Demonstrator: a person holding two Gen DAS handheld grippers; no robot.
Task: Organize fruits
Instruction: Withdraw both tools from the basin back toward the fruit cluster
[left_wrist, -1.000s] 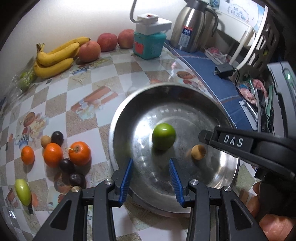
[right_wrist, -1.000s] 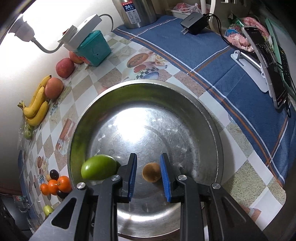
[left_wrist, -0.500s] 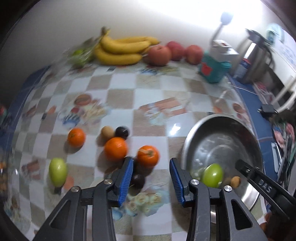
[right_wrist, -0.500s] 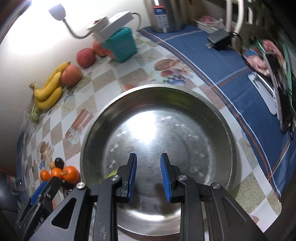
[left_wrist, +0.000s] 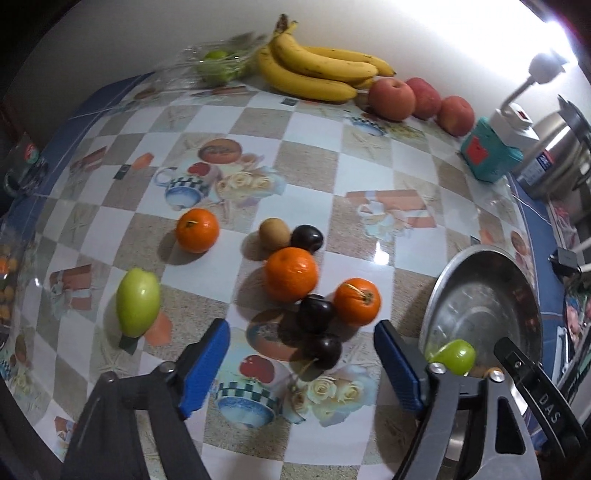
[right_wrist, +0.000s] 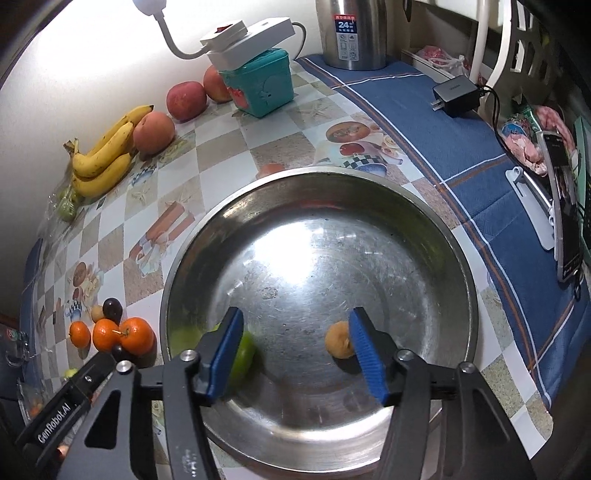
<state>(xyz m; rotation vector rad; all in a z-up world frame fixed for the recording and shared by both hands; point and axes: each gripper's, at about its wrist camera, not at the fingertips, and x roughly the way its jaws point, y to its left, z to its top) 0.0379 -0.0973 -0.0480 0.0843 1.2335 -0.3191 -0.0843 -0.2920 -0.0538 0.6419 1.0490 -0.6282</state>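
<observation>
Hovering left gripper (left_wrist: 301, 363) jaws just opened, empty, beside bowl (left_wrist: 436, 295) rim.

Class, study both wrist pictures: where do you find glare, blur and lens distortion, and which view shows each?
Left wrist view: the lamp blows out the top right corner, the bagged green fruit is smeared, and the checked tablecloth bulges with fisheye curve. Right wrist view: glare whitens the wall, a bright patch sits in the steel bowl, and the green fruit there looks soft.

Home kitchen: checkered oilcloth table (left_wrist: 369, 177), steel kettle (right_wrist: 351, 33), bananas (left_wrist: 317, 70)
</observation>
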